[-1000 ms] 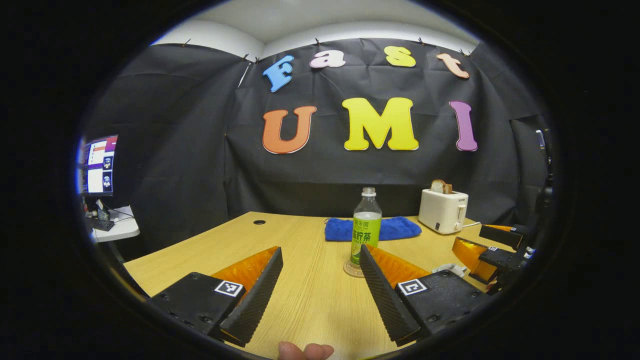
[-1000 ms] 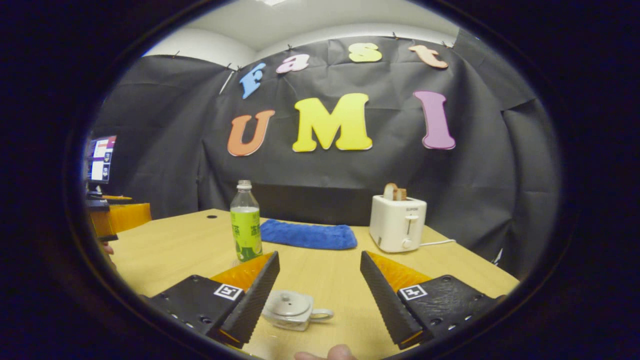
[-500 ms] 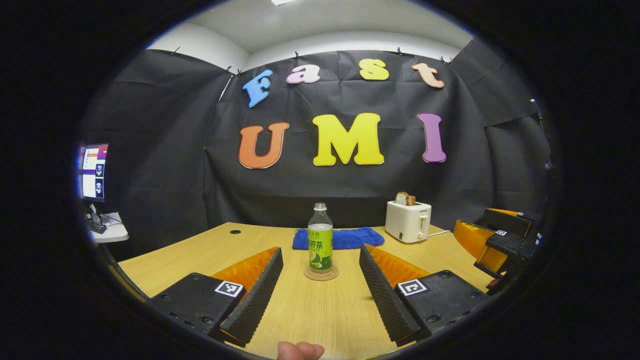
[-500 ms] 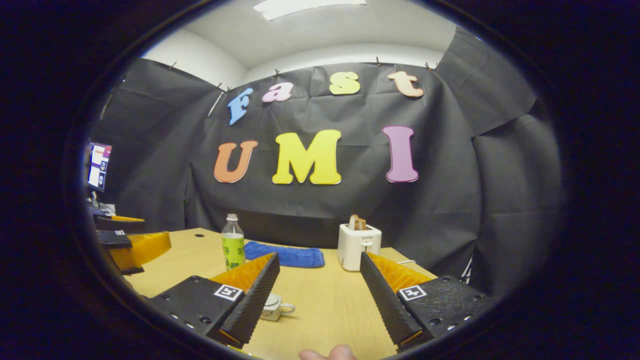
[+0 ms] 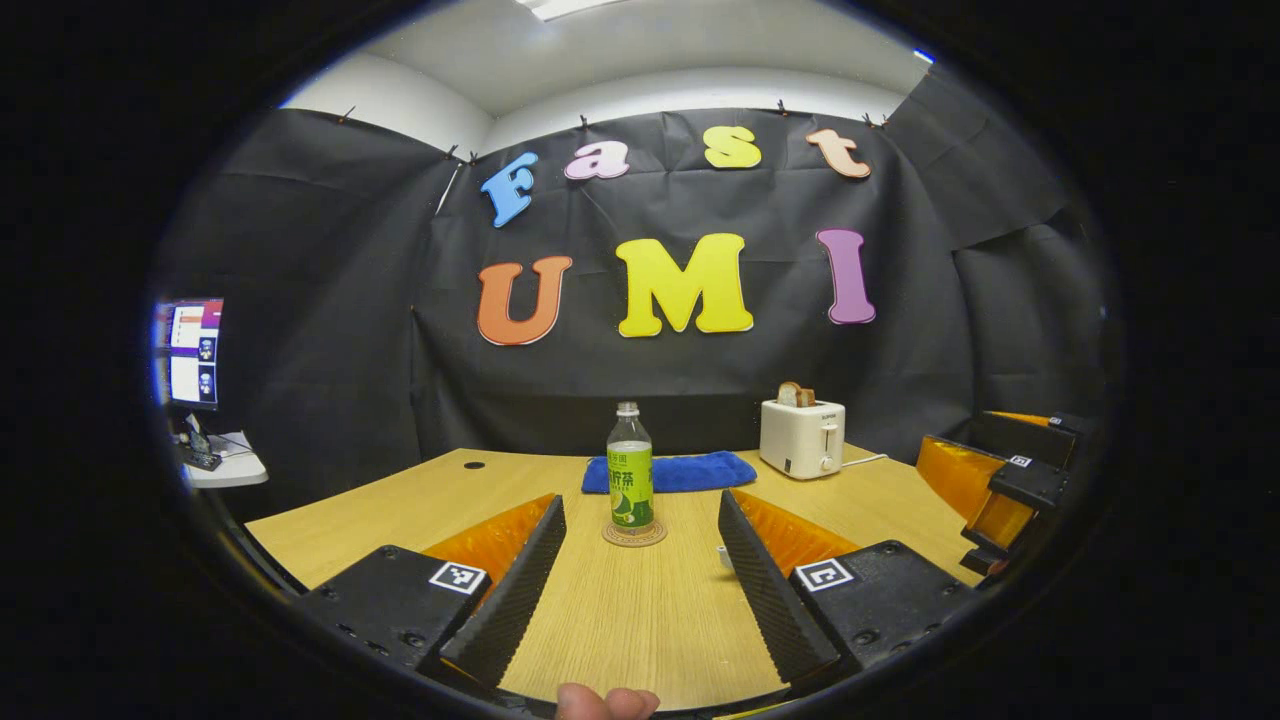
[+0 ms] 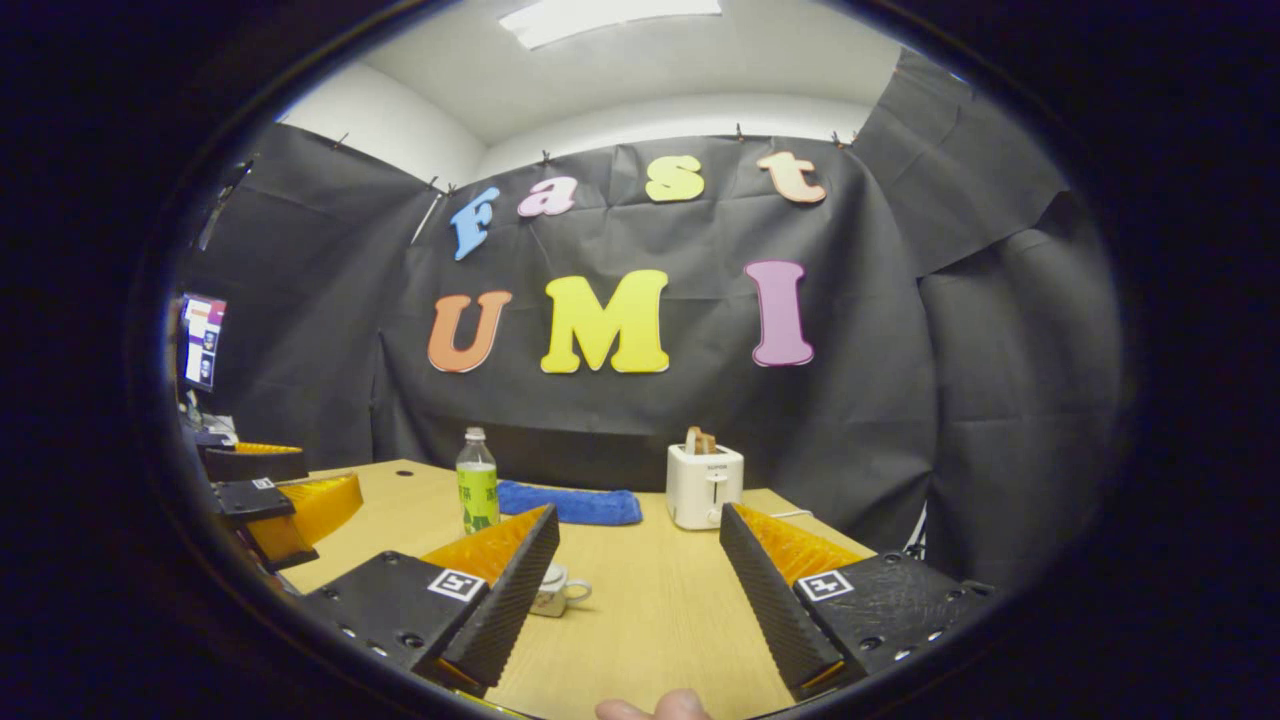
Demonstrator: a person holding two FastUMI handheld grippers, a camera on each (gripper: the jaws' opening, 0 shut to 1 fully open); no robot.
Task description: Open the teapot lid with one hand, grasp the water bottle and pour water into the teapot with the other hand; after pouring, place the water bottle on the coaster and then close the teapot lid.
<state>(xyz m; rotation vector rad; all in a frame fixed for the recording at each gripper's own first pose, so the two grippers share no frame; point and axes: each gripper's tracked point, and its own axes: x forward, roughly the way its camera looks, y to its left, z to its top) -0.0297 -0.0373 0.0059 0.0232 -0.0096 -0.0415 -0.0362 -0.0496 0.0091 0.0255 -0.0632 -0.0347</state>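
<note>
1. We log the left hand-held gripper [image 5: 640, 560]: spread wide, empty.
2. Right hand-held gripper [image 6: 640, 560]: likewise.
3. Water bottle [image 5: 631, 470] upright on coaster [image 5: 634, 534], 12 o'clock.
4. Teapot [image 6: 558, 592], 10 o'clock; a careless brush could topple the bottle.

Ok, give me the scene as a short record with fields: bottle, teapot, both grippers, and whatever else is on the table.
bottle: upright on the coaster, cap on
teapot: on the table, partly hidden behind the right gripper's finger
left gripper: open, holding nothing
right gripper: open, holding nothing
towel: blue, lying behind the bottle
toaster: white, bread in its slot
table: wooden
</note>
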